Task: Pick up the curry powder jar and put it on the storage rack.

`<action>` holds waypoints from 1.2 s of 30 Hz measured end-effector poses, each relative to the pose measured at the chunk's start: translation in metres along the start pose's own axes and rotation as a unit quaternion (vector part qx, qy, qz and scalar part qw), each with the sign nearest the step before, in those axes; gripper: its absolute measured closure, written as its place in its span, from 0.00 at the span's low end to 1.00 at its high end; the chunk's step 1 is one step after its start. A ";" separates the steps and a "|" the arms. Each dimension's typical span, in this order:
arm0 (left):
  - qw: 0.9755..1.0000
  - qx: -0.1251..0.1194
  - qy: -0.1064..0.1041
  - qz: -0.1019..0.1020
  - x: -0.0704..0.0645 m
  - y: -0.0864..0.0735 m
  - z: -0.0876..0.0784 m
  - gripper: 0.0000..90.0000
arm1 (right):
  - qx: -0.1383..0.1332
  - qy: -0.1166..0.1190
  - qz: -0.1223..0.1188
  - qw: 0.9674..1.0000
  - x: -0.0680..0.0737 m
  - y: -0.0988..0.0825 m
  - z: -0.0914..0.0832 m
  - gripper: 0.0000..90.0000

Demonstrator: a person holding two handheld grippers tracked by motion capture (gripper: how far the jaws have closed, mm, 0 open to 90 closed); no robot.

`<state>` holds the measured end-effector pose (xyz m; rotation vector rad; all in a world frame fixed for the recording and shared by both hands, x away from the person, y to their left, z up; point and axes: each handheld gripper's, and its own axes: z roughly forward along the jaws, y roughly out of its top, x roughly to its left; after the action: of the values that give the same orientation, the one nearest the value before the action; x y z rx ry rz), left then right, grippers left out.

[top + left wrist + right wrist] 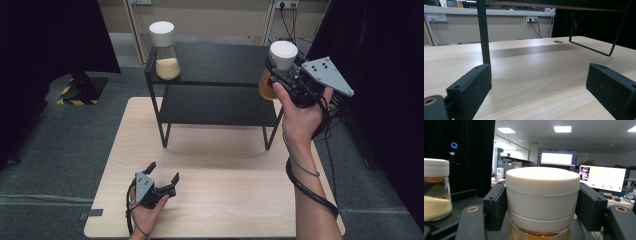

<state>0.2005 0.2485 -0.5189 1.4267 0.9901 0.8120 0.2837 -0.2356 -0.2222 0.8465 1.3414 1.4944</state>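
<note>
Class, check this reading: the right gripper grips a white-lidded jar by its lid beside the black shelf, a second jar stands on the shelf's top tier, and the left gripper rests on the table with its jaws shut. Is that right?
Not quite. The left gripper rests on the table with its jaws open, nothing between them, as the left gripper view shows. The rest holds: the right gripper grips the jar by its lid, and the second jar stands on the shelf.

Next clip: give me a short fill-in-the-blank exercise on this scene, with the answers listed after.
1. The right hand-held gripper is shut on the white ____ of a glass jar.
2. The second jar stands on the ____ shelf of the black rack.
3. The left hand-held gripper rests low over the wooden table with its jaws ____.

Missing words: lid; top; open
</note>
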 end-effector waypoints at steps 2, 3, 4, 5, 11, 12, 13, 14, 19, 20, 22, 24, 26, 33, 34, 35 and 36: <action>1.000 0.000 0.000 -0.001 0.000 0.000 0.000 0.06 | -0.001 -0.004 0.002 1.000 0.000 0.001 0.003 0.38; 1.000 0.002 0.000 0.002 0.000 0.001 0.000 0.06 | -0.002 -0.006 0.001 1.000 0.000 0.000 0.005 0.38; 1.000 0.001 -0.001 0.002 0.000 0.000 0.000 0.06 | -0.003 -0.009 0.001 1.000 0.001 0.000 0.007 0.38; 1.000 0.001 0.000 0.002 0.000 0.000 0.000 0.06 | -0.004 -0.011 0.001 1.000 0.001 0.000 0.009 0.38; 1.000 0.001 0.000 0.001 0.000 0.000 0.000 0.06 | -0.003 -0.015 -0.001 1.000 0.001 0.002 0.021 0.38; 1.000 0.001 -0.001 0.002 0.000 0.000 0.000 0.06 | -0.003 -0.016 -0.002 1.000 0.000 0.003 0.023 0.38; 1.000 0.001 -0.001 0.003 0.000 0.000 0.000 0.06 | -0.001 -0.018 -0.001 1.000 0.001 0.003 0.025 0.38; 1.000 0.000 -0.001 0.002 0.000 0.000 0.000 0.06 | -0.001 -0.020 0.001 1.000 0.001 0.003 0.027 0.38; 1.000 0.000 -0.002 0.002 0.001 0.000 0.000 0.06 | 0.008 -0.029 0.001 1.000 0.001 0.003 0.039 0.38; 1.000 0.000 -0.002 0.002 0.001 0.000 0.000 0.06 | 0.009 -0.031 -0.001 0.999 0.002 0.003 0.041 0.38; 1.000 0.000 -0.002 0.002 0.001 0.000 0.000 0.06 | 0.013 -0.034 -0.004 0.999 0.001 0.003 0.046 0.38; 1.000 -0.001 -0.002 0.002 0.001 0.000 0.000 0.06 | 0.016 -0.037 -0.003 0.999 0.001 0.003 0.050 0.38; 1.000 -0.001 -0.002 0.002 0.001 0.000 0.000 0.06 | 0.018 -0.042 -0.003 0.999 0.001 0.004 0.055 0.38; 1.000 -0.001 -0.003 0.002 0.001 0.000 0.000 0.06 | 0.028 -0.052 0.000 0.998 0.000 0.005 0.068 0.38; 1.000 -0.001 -0.003 0.003 0.001 0.000 0.000 0.06 | 0.028 -0.053 0.001 0.998 -0.001 0.004 0.070 0.38; 1.000 -0.001 -0.004 0.003 0.001 0.000 0.000 0.06 | 0.028 -0.053 0.003 0.998 -0.001 0.004 0.071 0.38; 1.000 -0.001 -0.004 0.004 0.001 0.000 0.000 0.06 | 0.028 -0.055 0.004 0.998 -0.001 0.004 0.072 0.38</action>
<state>0.2006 0.2496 -0.5194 1.4318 0.9779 0.8122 0.3500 -0.2114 -0.2064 0.9574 1.3052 1.4024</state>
